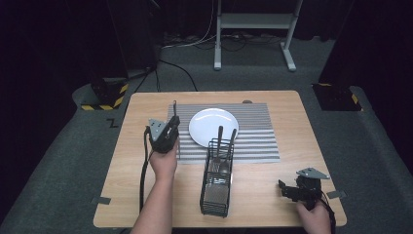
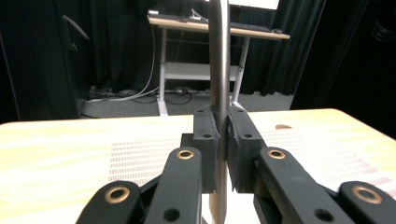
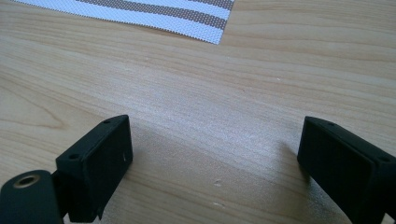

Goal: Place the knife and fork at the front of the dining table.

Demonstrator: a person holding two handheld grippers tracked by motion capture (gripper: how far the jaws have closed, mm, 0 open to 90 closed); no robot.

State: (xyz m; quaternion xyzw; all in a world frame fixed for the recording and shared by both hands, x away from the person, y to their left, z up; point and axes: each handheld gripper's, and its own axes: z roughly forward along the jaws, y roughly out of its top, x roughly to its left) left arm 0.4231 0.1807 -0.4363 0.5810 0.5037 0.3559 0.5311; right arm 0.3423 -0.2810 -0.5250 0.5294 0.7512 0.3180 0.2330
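1. The utensil handle (image 2: 219, 70), a slim dark metal shaft, stands upright, pinched between the left gripper's (image 2: 218, 140) fingers (image 2: 205, 140); it rises well above the pads and its lower end pokes out beneath them. Which kind of utensil it is cannot be told.
2. In the high view the left gripper (image 1: 165, 132) hangs over the left edge of the striped placemat (image 1: 258, 131), just left of the white plate (image 1: 213, 126), with the thin handle (image 1: 174, 108) sticking up from it.
3. No brand, label or print can be read on the handle, the grippers or the plate. A dark mark shaped like a Z lies on the grey floor (image 1: 113, 123) off the desk's left far corner.
4. A black wire cutlery caddy (image 1: 216, 178) stands on the wooden desk (image 1: 272, 195) in front of the plate, with two more utensils (image 1: 225, 146) upright in its far compartment.
5. The right gripper (image 1: 292, 190) rests low near the right front corner of the desk, well apart from the caddy; its fingers (image 3: 100, 158) are spread wide over bare wood with nothing between them, and a corner of the placemat (image 3: 205, 23) lies beyond.
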